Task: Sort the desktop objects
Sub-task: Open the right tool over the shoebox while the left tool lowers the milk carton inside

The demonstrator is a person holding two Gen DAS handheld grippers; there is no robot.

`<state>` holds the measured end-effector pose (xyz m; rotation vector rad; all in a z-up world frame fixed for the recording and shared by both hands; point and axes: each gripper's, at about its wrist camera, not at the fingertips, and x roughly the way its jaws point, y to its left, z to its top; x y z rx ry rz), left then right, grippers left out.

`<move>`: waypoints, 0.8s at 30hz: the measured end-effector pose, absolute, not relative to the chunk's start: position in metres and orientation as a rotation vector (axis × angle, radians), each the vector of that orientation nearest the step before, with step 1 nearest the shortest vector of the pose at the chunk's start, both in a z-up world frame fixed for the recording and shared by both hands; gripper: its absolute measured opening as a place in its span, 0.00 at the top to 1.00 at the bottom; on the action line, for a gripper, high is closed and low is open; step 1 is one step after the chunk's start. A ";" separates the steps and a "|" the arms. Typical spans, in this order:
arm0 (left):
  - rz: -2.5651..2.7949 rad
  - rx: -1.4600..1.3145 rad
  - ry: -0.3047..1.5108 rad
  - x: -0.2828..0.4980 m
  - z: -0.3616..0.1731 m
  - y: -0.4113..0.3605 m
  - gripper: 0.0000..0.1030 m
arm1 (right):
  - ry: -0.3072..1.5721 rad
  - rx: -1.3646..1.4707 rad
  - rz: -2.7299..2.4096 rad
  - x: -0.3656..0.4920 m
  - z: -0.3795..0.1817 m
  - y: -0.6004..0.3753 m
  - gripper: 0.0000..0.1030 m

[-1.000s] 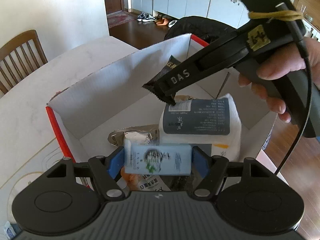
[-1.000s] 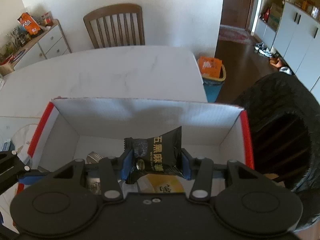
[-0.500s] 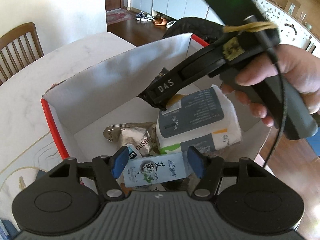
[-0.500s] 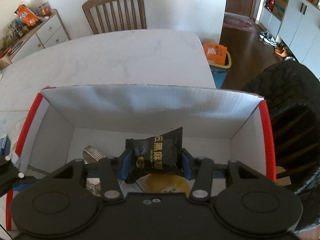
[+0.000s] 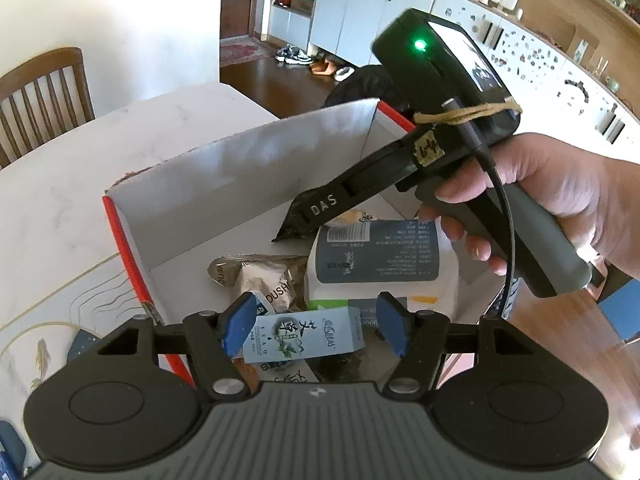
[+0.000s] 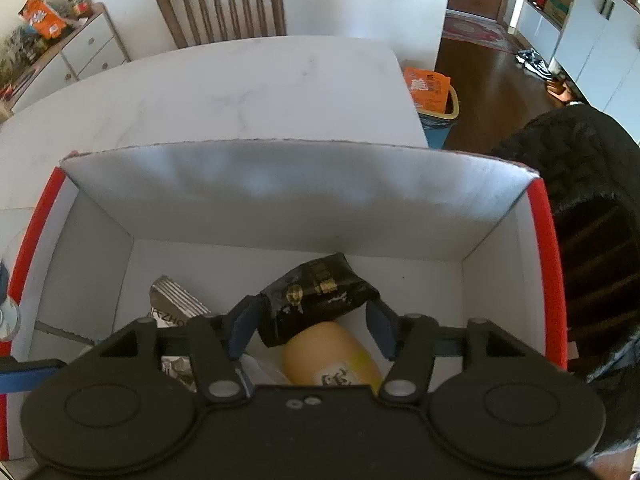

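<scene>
Right tool (image 6: pixel 310 330) astride black packet (image 6: pixel 318 298)

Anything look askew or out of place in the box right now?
The black snack packet lies tipped between the right hand-held gripper's pads, whose jaws have just been opening; the right pad stands clear of it. The light-blue carton sits crooked in the left hand-held gripper, against one pad only. Nothing spilled or torn.

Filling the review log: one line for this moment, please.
right gripper just opening, black packet between jaws | left gripper around blue box, grip unclear | over carton
</scene>
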<state>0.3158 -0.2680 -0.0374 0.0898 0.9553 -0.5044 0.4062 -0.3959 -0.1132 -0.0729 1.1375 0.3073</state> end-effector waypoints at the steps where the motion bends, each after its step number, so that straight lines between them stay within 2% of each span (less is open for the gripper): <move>1: -0.504 0.085 0.950 0.315 -0.036 -0.267 0.36 | 1.134 -0.072 0.302 0.405 -0.112 -0.397 0.40; 4: -0.502 0.075 0.935 0.312 -0.033 -0.264 0.36 | 1.123 -0.076 0.302 0.401 -0.106 -0.398 0.40; 6: -0.505 0.066 0.924 0.310 -0.031 -0.263 0.32 | 1.113 -0.073 0.302 0.398 -0.100 -0.398 0.39; 24: -0.542 0.027 0.808 0.278 -0.001 -0.237 0.30 | 0.939 0.016 0.378 0.341 -0.030 -0.399 0.36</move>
